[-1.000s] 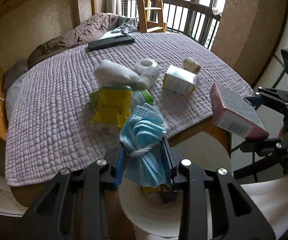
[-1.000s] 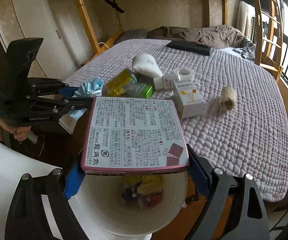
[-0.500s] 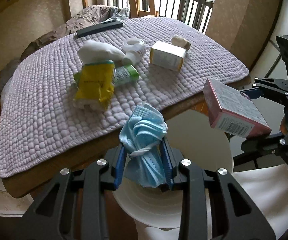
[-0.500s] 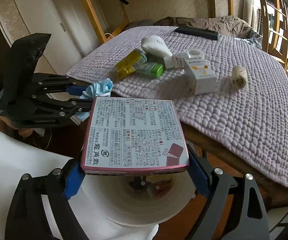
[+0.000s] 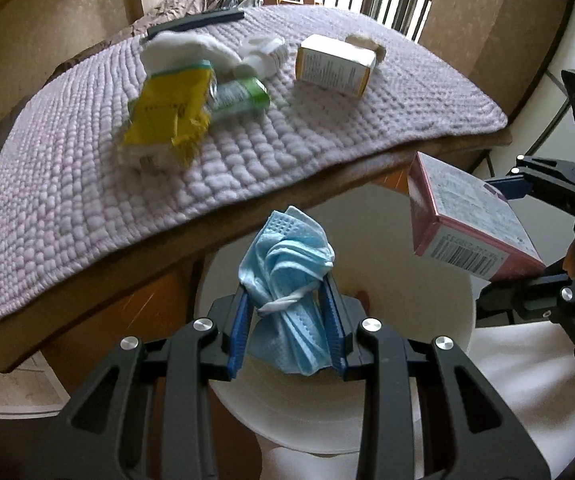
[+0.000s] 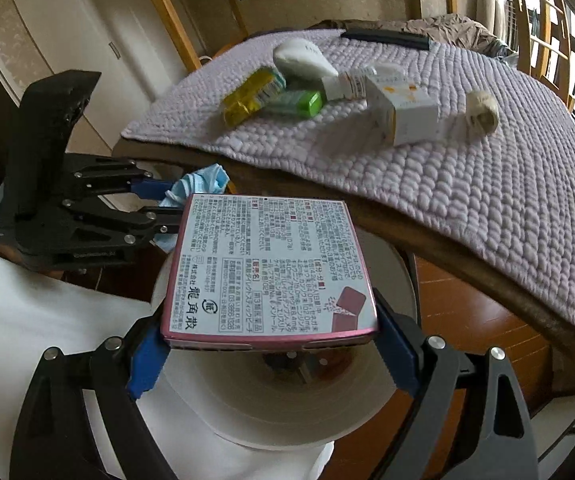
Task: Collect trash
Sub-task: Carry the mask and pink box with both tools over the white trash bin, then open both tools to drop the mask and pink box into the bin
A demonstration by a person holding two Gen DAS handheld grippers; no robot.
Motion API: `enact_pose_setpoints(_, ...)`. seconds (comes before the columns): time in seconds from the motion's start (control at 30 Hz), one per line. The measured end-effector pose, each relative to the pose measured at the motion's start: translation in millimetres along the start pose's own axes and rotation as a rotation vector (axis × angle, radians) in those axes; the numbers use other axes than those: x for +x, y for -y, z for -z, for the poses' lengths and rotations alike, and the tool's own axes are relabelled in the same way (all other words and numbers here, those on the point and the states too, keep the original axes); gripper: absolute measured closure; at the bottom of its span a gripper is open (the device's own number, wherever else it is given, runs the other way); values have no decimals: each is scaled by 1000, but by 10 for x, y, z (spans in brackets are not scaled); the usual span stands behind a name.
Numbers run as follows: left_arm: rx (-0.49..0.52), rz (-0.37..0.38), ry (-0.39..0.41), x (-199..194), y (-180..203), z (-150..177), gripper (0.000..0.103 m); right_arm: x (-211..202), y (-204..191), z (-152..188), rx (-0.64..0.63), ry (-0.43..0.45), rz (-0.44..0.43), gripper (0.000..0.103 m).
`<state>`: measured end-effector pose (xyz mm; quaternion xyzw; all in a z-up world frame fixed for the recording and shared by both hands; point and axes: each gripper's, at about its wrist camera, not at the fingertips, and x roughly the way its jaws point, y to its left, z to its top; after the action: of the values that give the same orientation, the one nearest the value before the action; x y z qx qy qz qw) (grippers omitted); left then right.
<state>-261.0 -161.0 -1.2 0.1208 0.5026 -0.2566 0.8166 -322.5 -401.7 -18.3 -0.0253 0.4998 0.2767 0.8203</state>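
Trash waits on the lilac knitted blanket (image 5: 67, 184) covering the bed: a white cardboard box with orange edges (image 5: 333, 65), a yellow foil pouch (image 5: 169, 114), a green-capped tube (image 5: 239, 96) touching it, and a small beige wad (image 6: 481, 114). Below the bed's edge stands the white round bin (image 6: 271, 420). Over it, the right gripper (image 6: 265, 354) clamps a flat pink-rimmed carton printed with Japanese text (image 6: 265, 268), and the left gripper (image 5: 287, 326) pinches a crumpled blue face mask (image 5: 287, 276) between closed blue pads.
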Motion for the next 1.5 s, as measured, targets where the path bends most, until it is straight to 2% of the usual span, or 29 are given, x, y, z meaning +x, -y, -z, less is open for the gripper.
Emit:
enact_pose_setpoints(0.63, -16, 8, -86, 366, -73, 129, 68, 297, 197, 229, 77, -71, -31, 16)
enact_pose_setpoints(1.5, 7, 16, -153, 791, -115, 171, 68, 774, 117, 160, 111, -116, -27, 16)
